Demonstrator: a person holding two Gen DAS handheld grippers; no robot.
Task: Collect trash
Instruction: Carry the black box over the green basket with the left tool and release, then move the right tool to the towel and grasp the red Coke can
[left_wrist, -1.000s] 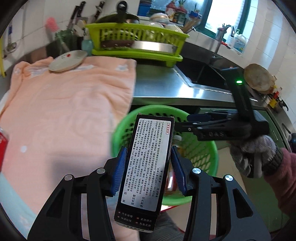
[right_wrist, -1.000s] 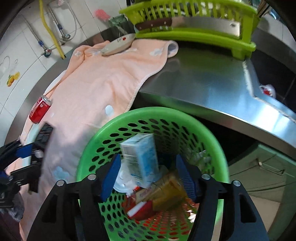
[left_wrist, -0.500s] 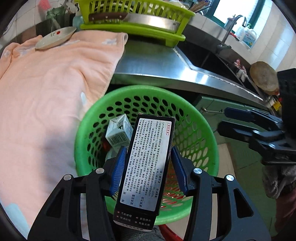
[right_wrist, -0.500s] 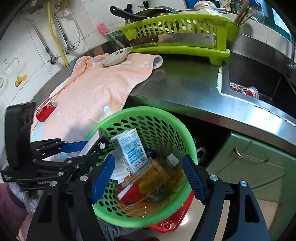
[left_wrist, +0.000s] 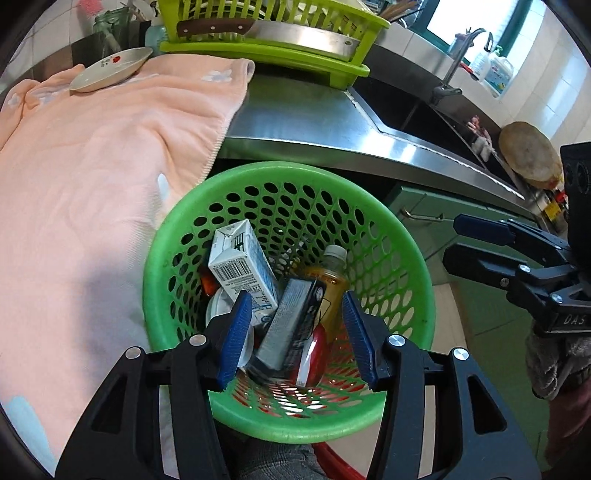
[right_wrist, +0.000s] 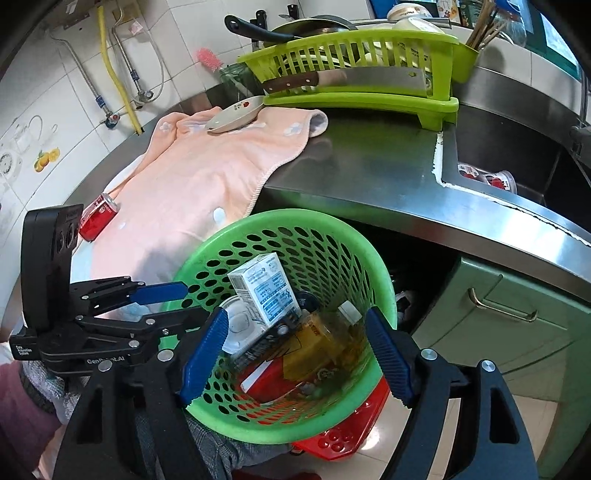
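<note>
Left wrist view: the left gripper (left_wrist: 295, 336) hangs released over the green basket (left_wrist: 402, 236); beyond its tips lie one dark box (left_wrist: 291, 325), one milk carton (left_wrist: 243, 266), one bottle (left_wrist: 332, 280).

Right wrist view: the right gripper (right_wrist: 295, 354), jaws opening and empty, hovers above the same basket; one red can (right_wrist: 99, 217) lies far left.

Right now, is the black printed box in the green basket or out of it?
In. The black box lies tilted among the trash inside the green basket, clear of the left gripper and its open jaws.
</note>
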